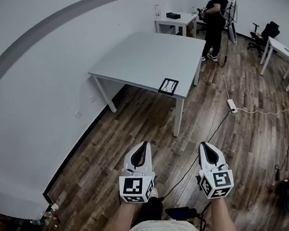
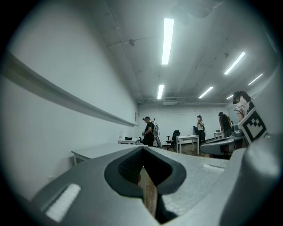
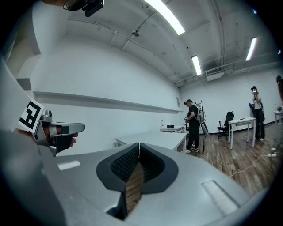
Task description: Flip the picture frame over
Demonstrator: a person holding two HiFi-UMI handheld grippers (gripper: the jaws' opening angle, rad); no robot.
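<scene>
Nearest, low in the head view: left gripper (image 1: 146,144) and right gripper (image 1: 204,144), side by side over the wooden floor (image 1: 135,123), each with its marker cube toward the camera. Left tongs pressed together at the tips, nothing between them (only a sliver of floor seen through the slot behind). Right tongs likewise closed and empty. Both pointing roughly level toward the grey table (image 1: 144,57).

Further on, well apart from either gripper: picture frame (image 1: 168,86), dark-edged, lying flat on the tabletop right at the near edge, close to the corner above a table leg. Off to the right on the floor, a white power strip (image 1: 231,105) with its cables. Beyond the grey table, a small white table (image 1: 175,19) against the wall, and a person (image 1: 216,18) in dark clothes standing beside it.
</scene>
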